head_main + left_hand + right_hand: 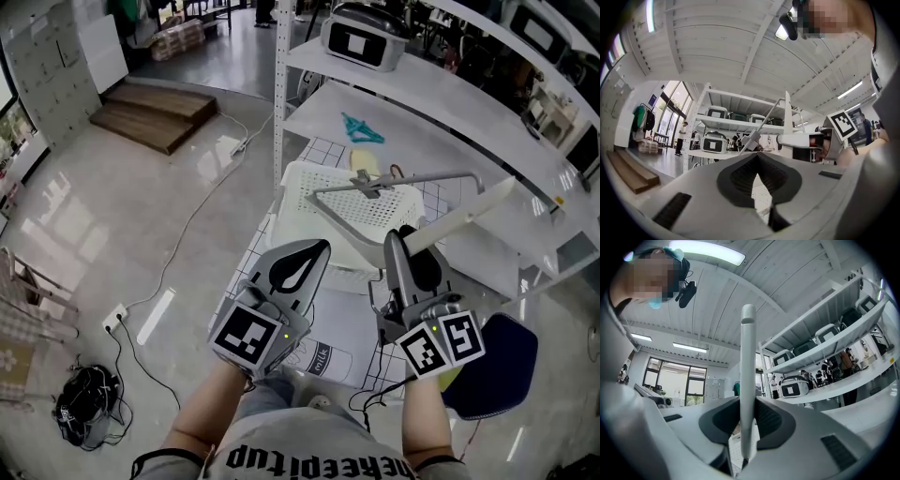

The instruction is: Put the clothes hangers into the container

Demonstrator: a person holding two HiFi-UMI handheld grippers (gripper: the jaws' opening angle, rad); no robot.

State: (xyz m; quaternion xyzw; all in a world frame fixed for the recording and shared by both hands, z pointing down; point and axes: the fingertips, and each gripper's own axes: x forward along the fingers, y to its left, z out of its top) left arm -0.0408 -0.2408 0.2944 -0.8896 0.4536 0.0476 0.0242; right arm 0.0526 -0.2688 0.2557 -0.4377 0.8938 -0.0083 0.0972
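Note:
My right gripper (405,246) is shut on one arm of a white clothes hanger (469,212), whose grey metal bar and hook (375,187) reach left over the white perforated basket (296,202). In the right gripper view the white hanger arm (748,371) rises straight up between the pads of the right gripper (747,404). My left gripper (314,251) hangs beside it, at the basket's near left corner, tips together and holding nothing. The left gripper view shows the left gripper (758,156) with the hanger (788,117) off to its right. A teal hanger (361,129) lies on the shelf behind.
The basket stands on a small table with a grid-patterned cloth (330,150) against a white shelf rack (279,84). A grey appliance (361,39) sits on the upper shelf. A dark blue seat (502,367) is at the lower right. Cables (84,403) lie on the floor at the left.

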